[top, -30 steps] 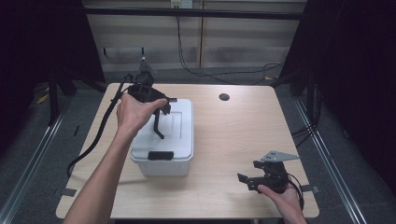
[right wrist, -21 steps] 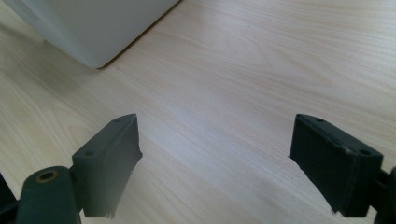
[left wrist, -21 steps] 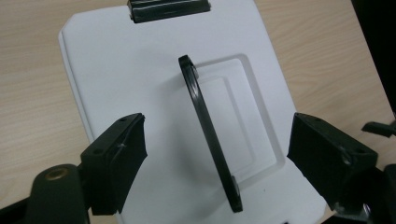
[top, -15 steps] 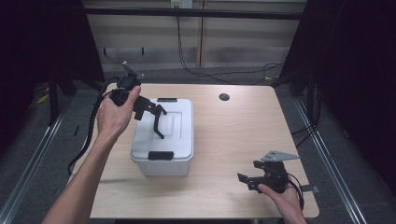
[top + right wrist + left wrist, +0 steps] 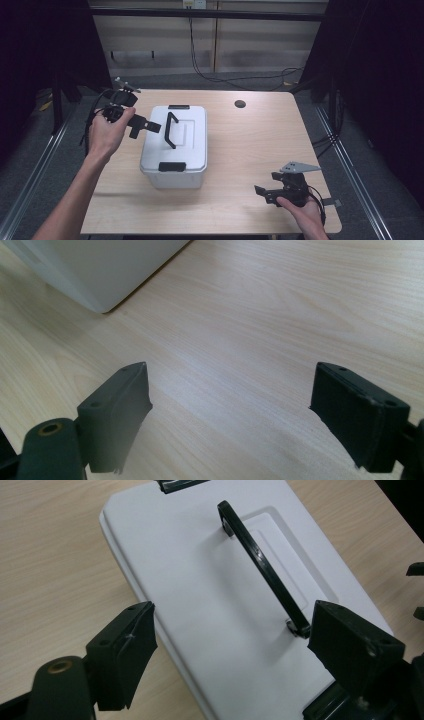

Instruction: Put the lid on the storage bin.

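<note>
A white lidded box stands left of the table's middle, its black handle raised over the lid. My left gripper hovers beside the box's left edge and points toward it. Its jaws have just been opening and stand open with nothing between them. In the left gripper view the jaws frame the lid and handle from a distance. My right gripper rests low near the table's front right, open and pointing left. Between its jaws lies bare wood, with the box's corner farther off.
Black latches sit at the box's front and back. A small dark round hole marks the table toward the far edge. The left gripper's cable loops off the table's left side. Dark floor and rails surround the table.
My left hand has drawn away from the handle to the left, off the lid, and its jaws have widened. The handle stays raised. The right gripper has not moved.
</note>
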A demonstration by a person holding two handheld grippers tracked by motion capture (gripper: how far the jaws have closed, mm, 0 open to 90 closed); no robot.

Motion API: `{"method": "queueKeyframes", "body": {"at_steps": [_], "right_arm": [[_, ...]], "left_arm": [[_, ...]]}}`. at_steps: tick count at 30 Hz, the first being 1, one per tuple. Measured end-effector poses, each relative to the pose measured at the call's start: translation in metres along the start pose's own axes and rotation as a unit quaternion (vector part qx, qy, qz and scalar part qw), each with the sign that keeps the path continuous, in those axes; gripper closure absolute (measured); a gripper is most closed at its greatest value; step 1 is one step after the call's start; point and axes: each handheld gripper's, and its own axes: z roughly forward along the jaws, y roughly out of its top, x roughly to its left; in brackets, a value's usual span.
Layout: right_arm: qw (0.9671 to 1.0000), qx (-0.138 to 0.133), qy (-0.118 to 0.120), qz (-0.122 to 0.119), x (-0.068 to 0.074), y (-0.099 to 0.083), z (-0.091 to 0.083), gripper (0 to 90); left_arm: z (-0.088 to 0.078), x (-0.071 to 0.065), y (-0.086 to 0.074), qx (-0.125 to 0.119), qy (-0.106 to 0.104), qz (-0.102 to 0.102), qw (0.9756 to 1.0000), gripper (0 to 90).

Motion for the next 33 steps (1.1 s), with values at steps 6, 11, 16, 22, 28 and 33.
{"method": "queueKeyframes", "body": {"at_steps": [6, 11, 16, 22, 28, 33], "right_arm": [[1.0000, 0.000, 0.000, 0.001, 0.000, 0.000, 0.001, 15.3], [1.0000, 0.000, -0.001, 0.002, 0.000, 0.000, 0.000, 15.3], [1.0000, -0.001, 0.000, 0.001, 0.000, 0.000, 0.000, 15.3], [1.0000, -0.001, -0.001, 0.001, 0.000, 0.000, 0.000, 15.3], [1.0000, -0.001, -0.002, 0.002, 0.000, 0.000, 0.000, 15.3], [1.0000, 0.000, -0.002, 0.002, 0.000, 0.000, 0.000, 15.3]], "left_arm": [[-0.003, 0.005, -0.024, -0.008, -0.001, 0.005, 1.0000, 19.0], [-0.007, 0.011, -0.043, -0.027, 0.005, -0.007, 0.9996, 18.3], [-0.012, 0.023, -0.060, -0.039, -0.015, -0.010, 0.9991, 18.3], [-0.018, 0.032, -0.081, -0.059, 0.007, -0.016, 0.9981, 19.2], [-0.013, 0.036, -0.107, -0.066, 0.011, -0.013, 0.9977, 19.2], [-0.008, 0.041, -0.125, -0.081, 0.026, -0.026, 0.9961, 19.1]]}}
